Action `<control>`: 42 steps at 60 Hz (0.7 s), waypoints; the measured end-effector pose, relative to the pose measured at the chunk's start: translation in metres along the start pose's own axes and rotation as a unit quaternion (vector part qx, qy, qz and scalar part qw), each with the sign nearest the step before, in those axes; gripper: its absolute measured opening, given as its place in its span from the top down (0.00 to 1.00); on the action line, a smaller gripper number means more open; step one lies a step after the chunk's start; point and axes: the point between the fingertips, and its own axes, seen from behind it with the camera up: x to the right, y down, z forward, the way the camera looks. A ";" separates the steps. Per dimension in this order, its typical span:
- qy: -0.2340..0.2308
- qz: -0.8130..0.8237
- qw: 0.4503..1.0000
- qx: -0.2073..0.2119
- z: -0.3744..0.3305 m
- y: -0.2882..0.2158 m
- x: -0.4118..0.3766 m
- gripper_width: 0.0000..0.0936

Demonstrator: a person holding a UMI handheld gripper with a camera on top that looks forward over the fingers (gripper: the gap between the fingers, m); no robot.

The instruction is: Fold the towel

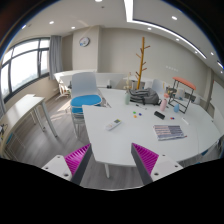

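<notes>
A table [120, 140] stands ahead of the gripper [113, 160], whose fingers are spread with nothing between them. A keyboard [170, 131] lies on its right part. A chair [86, 96] stands behind its left end, a coat stand [141, 62] behind the table, a rack [181, 94] to the right.

Office rm w/ white table, chairs, coat stand.

White table [120, 135] mid-rm, w/ small items on top: striped flat item [170, 131] nr its front edge, dark objs [140, 99] at far end, small white obj [114, 125] towards the chair side. Chair w/ blue seat [87, 99] just beside table. Wooden coat stand [143, 62] behind, by wall. Wire rack [181, 96] past table's far side. Wall clock [84, 42] nr windows [22, 68]. 2nd desk [24, 107] under windows.
</notes>
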 end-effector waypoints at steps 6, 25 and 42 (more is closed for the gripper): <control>0.008 -0.004 1.000 -0.001 0.004 0.004 0.008 0.09; 0.059 0.020 0.998 -0.015 0.020 0.036 0.100 0.09; 0.096 0.022 0.995 -0.019 0.059 0.060 0.195 0.09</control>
